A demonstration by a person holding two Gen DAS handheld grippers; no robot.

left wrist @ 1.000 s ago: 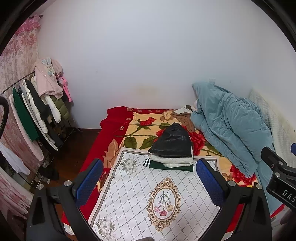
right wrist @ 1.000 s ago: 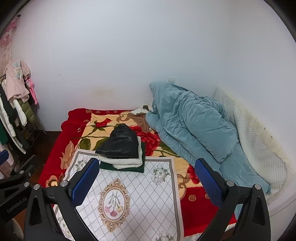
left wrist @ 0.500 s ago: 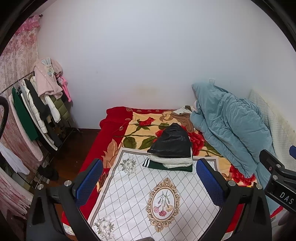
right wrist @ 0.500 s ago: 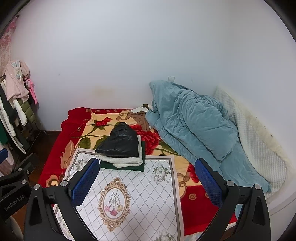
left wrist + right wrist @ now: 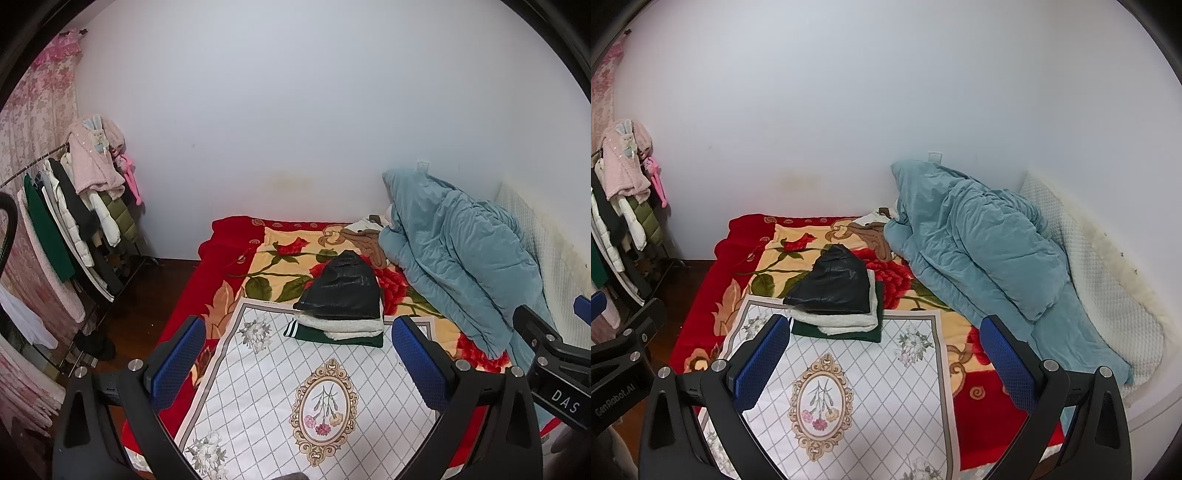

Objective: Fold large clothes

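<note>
A stack of folded clothes is seen lying on the bed, at the far edge of a white cloth with a grid pattern and a flower medallion that is spread over a red flowered blanket. The stack is made up of a dark green garment with white stripes at the bottom, a cream fleecy piece in the middle and a shiny black jacket on top, whose far end tapers to a point. A crumpled teal quilt is heaped just to the right of the stack, against the wall, and a rack of hanging clothes is seen well apart on the left, over a dark wooden floor. The left tool is held above the near part of the white cloth with its blue-padded fingers spread wide and nothing between them; the right tool is likewise held wide open and empty over the cloth, nearer than the stack. Neither tool is touching the clothes. Compared with a second ago, the scene is almost unchanged: the stack, cloth and quilt are found in the same places, and only a slight shift of the right tool's body at the edge of the left view is noticed.
</note>
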